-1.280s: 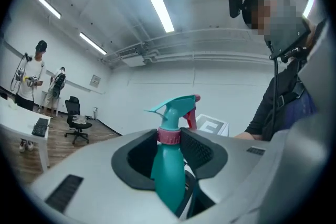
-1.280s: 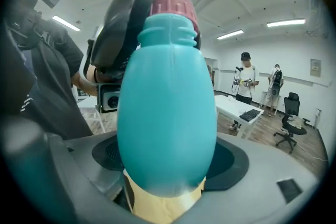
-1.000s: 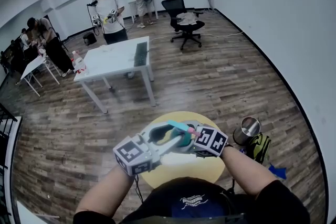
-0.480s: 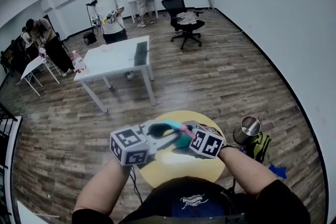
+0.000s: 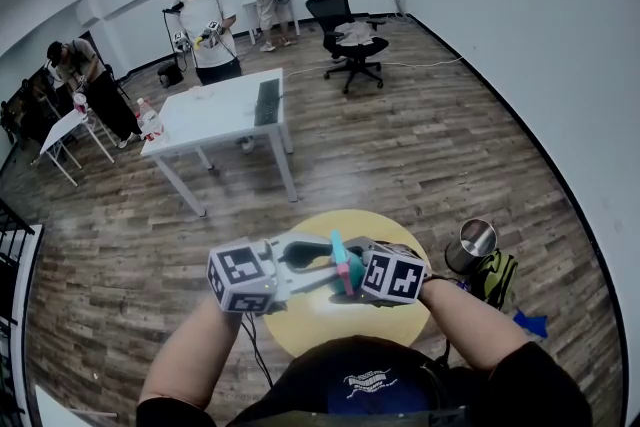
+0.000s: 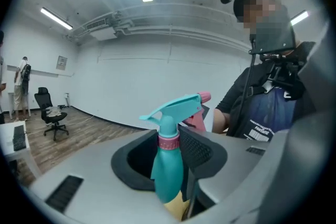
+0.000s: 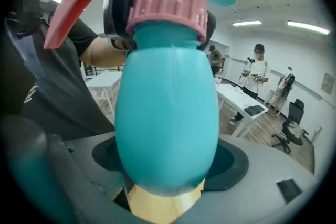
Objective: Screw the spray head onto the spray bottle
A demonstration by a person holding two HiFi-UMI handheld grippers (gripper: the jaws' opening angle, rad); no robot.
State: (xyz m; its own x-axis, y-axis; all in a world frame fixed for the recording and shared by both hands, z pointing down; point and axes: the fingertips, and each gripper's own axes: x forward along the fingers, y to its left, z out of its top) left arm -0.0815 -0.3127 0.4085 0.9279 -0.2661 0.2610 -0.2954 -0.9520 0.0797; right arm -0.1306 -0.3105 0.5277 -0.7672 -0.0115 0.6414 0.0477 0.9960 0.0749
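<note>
Clasping smooth egg-shaped teal spray bottle [image 7: 168,113], right gripper [image 7: 168,170], ribbed pink collar [image 7: 167,8]

Print on the dark shirt [image 5: 340,377] is too small to read.

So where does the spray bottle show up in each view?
Head view: bottle low centre, above the yellow table.
Left gripper view: bottle bottom centre, upright, spray head on top; table a sliver beneath.
Right gripper view: bottle fills the middle, pink collar at top; table under its base.
Shared landmark: the yellow table.
</note>
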